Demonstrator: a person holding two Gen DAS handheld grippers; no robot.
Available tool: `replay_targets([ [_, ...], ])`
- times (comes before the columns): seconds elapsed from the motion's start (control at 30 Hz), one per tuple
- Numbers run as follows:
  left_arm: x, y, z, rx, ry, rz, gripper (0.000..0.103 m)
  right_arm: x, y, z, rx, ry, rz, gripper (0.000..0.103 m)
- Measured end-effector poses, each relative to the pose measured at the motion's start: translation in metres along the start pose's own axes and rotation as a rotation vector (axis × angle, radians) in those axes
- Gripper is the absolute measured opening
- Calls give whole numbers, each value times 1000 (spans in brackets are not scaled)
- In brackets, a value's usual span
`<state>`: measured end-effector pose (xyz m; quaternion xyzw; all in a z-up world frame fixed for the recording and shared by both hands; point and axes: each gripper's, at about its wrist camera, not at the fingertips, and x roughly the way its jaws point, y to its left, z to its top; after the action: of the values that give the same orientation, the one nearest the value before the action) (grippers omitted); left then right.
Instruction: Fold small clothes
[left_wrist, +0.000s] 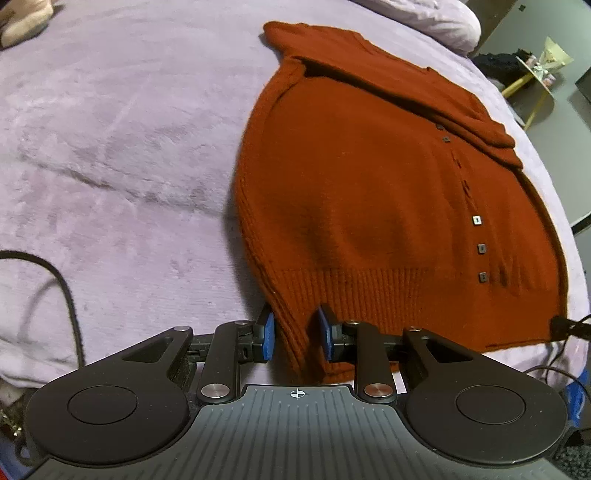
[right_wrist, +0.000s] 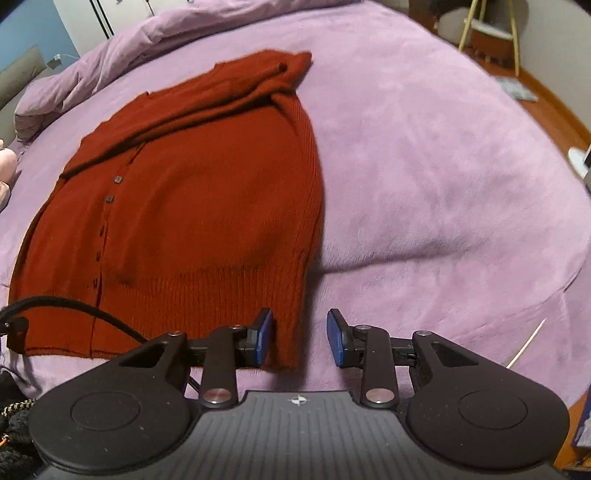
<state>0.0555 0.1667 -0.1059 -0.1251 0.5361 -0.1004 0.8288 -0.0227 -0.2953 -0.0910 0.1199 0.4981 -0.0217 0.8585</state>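
Lying with hem corners between both tools: cardigan (left_wrist: 369, 192).

A lilac blanket (right_wrist: 424, 166) covers the bed, a black cable (left_wrist: 62, 291) trailing across it.

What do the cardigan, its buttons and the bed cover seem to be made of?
Cardigan: knitted yarn, likely wool or acrylic, matte; ribbed hem and visible stitch rows.
Buttons: small squares with a dull grey sheen, perhaps metal or plastic; unclear.
Bed cover: plush fleece-like fabric; soft nap showing brush marks.
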Motion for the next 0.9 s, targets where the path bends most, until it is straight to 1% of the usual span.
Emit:
replay_targets([
  [0.03, 0, 1, 1, 0, 3, -3, 24, 4, 0, 0, 4, 7, 16, 30],
  [0.07, 1, 1, 3, 2, 7, -12, 14, 6, -1, 0, 9, 12, 29, 19],
  [0.1, 1, 2, 5, -4, 10, -30, 10, 8, -1, 0, 13, 12, 45, 12],
  [0.13, 0, 3, 7, -11, 11, -47, 9, 10, -2, 2, 17, 12, 73, 5],
  [0.2, -3, 3, 13, -16, -7, -71, 9, 11, -4, 7, 43, 8, 122, 5],
  [0.27, -11, 2, 24, -30, -46, -107, 8, 8, -12, 16, 107, -26, 210, 5],
  [0.3, -15, 2, 32, -45, -70, -127, 8, 6, -17, 24, 146, -54, 253, 5],
  [0.37, -22, 0, 49, -67, -121, -157, 8, 3, -22, 38, 196, -102, 304, 4],
  [0.43, -27, -3, 68, -75, -168, -167, 8, 3, -26, 54, 236, -159, 357, 4],
  [0.47, -28, -5, 77, -77, -191, -163, 8, 4, -27, 62, 248, -180, 370, 4],
  [0.53, -27, -9, 95, -68, -231, -146, 8, 8, -23, 80, 248, -218, 370, 4],
  [0.63, -19, -12, 121, -71, -283, -95, 8, 22, -16, 104, 238, -255, 339, 4],
  [0.77, 3, -8, 148, -112, -304, -27, 8, 44, -5, 129, 194, -293, 255, 4],
  [0.83, 14, -7, 159, -101, -315, 6, 8, 52, -1, 139, 165, -314, 212, 5],
  [0.9, 25, -7, 167, -82, -307, 23, 9, 59, 1, 147, 147, -326, 179, 5],
])
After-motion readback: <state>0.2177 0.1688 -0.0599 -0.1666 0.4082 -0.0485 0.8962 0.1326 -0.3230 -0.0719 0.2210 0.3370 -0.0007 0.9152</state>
